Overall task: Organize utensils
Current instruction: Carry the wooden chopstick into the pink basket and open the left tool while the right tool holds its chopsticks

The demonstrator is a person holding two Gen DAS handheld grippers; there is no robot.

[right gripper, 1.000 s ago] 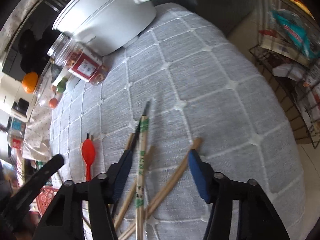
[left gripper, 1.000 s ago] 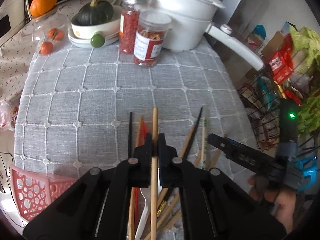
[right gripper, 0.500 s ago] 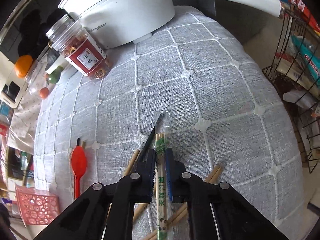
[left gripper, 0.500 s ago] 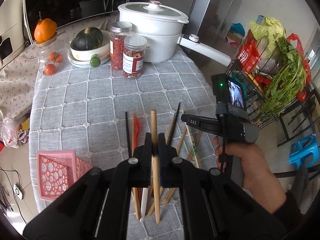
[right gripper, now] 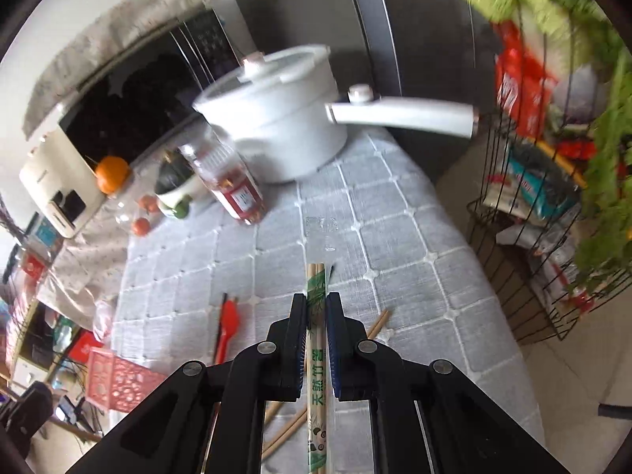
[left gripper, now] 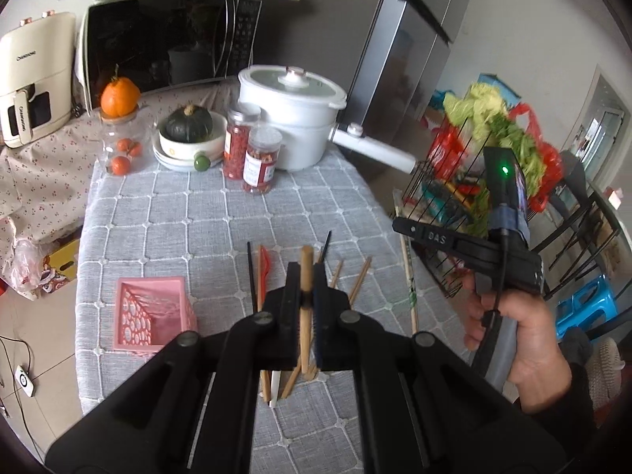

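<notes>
My left gripper (left gripper: 305, 276) is shut on a wooden chopstick (left gripper: 305, 300) and holds it above the grey tablecloth (left gripper: 189, 213). My right gripper (right gripper: 316, 308) is shut on a wrapped pair of bamboo chopsticks (right gripper: 316, 355), lifted off the table; the same gripper shows in the left wrist view (left gripper: 407, 227) with the wrapped pair (left gripper: 409, 276) hanging below it. Several loose chopsticks (left gripper: 357, 280), a black chopstick (left gripper: 250, 276) and a red spoon (left gripper: 264, 268) lie on the cloth. A pink perforated basket (left gripper: 150, 312) stands at the left front.
A white pot (left gripper: 292, 118) with a long handle (left gripper: 371, 148), two jars (left gripper: 260, 158), a bowl with a squash (left gripper: 187, 134) and a glass jar topped by an orange (left gripper: 118, 134) stand at the back. A wire rack of vegetables (left gripper: 474, 181) stands right of the table.
Both grippers have risen well above the table. The right gripper closed on the wrapped chopsticks and lifted them. The left still holds its chopstick.
</notes>
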